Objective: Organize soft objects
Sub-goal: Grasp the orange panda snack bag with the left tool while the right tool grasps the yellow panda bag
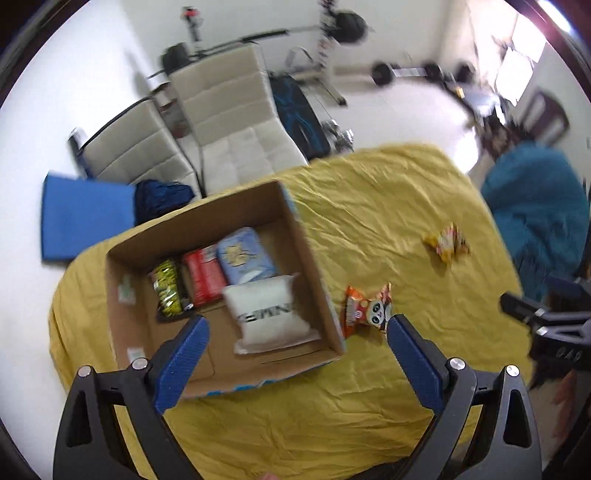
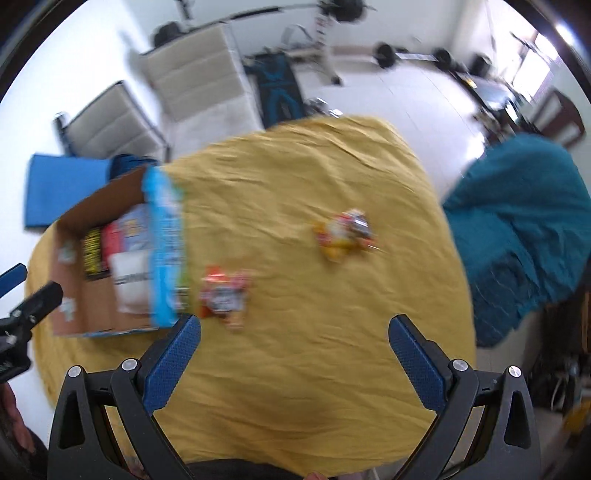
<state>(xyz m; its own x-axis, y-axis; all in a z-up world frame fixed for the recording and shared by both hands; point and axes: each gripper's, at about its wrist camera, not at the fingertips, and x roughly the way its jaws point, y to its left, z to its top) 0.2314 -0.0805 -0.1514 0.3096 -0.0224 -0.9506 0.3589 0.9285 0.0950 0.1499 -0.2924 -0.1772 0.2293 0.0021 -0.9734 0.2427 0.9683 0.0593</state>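
An open cardboard box (image 1: 125,258) (image 2: 70,225) sits on a yellow-covered table (image 1: 369,206) (image 2: 314,350). Inside lie a white pouch (image 1: 269,314), a light blue pack (image 1: 243,258), a red pack (image 1: 203,275) and a yellow-black pack (image 1: 168,288). An orange panda snack bag (image 1: 367,308) (image 2: 223,293) lies just right of the box. A yellow-red snack bag (image 1: 447,242) (image 2: 343,232) lies farther right. My left gripper (image 1: 297,326) hovers open over the box's near right corner, holding nothing. My right gripper (image 2: 295,326) is open above bare cloth, nearer than both bags.
Two beige chairs (image 1: 229,122) (image 2: 199,77) stand behind the table. A blue mat (image 1: 85,218) lies on the floor at left. A teal blanket (image 1: 535,206) (image 2: 524,229) covers furniture at right. Gym equipment (image 1: 332,33) lines the far wall.
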